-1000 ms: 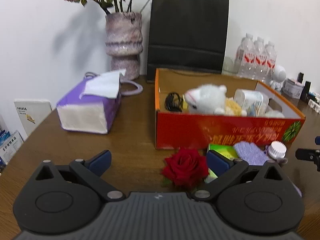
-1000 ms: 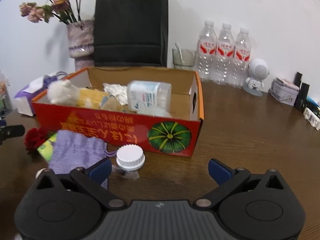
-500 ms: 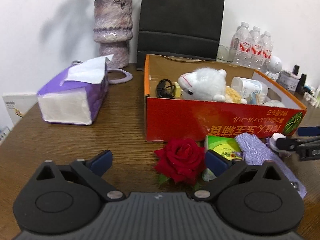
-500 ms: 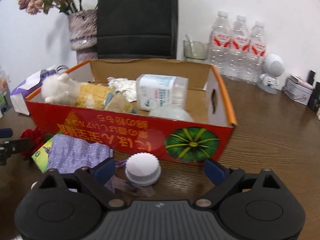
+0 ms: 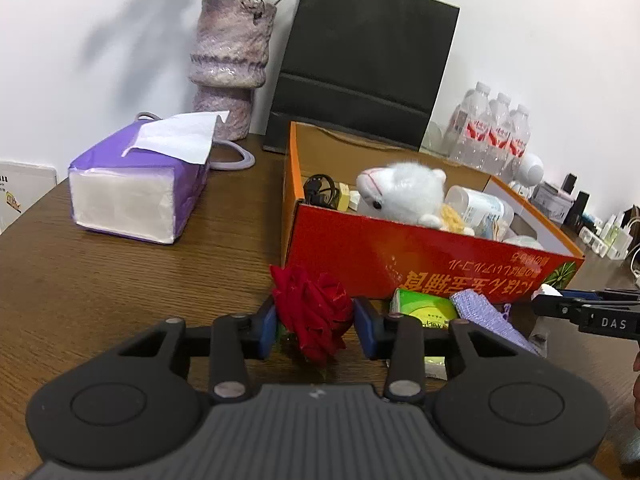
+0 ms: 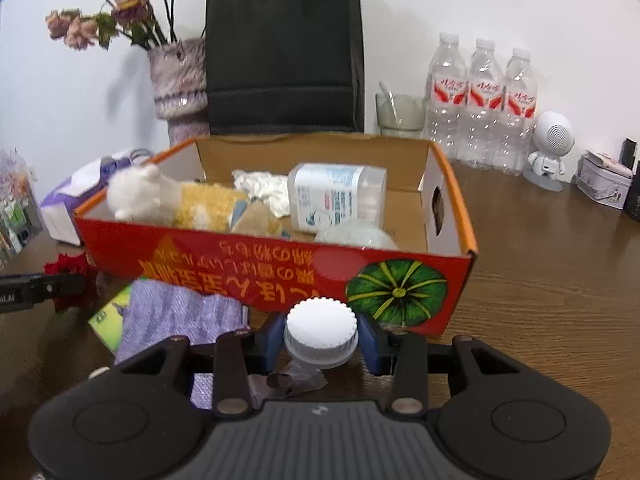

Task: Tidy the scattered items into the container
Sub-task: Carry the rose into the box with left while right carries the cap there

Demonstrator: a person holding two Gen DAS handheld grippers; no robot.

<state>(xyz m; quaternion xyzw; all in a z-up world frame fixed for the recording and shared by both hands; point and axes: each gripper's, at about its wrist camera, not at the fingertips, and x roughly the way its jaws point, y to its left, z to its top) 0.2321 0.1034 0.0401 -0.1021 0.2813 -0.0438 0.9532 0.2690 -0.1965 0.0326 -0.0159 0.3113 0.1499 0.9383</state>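
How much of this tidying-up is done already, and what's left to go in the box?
Done: the plush toy and a bottle lie in the red box. In hand: the left claw is closing around the rose, the right claw around the white cap. Left: purple pouch, green packet.

Rose (image 5: 312, 312) before box (image 5: 400, 256) — tissue pack (image 5: 136, 196) left, bag (image 5: 360, 60) behind.

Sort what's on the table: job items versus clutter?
Job: red rose between closing left gripper pads; white-capped bottle in closing right gripper; purple pouch; green packet; red box.
Clutter: tissue pack; vase; black bag; water bottles.
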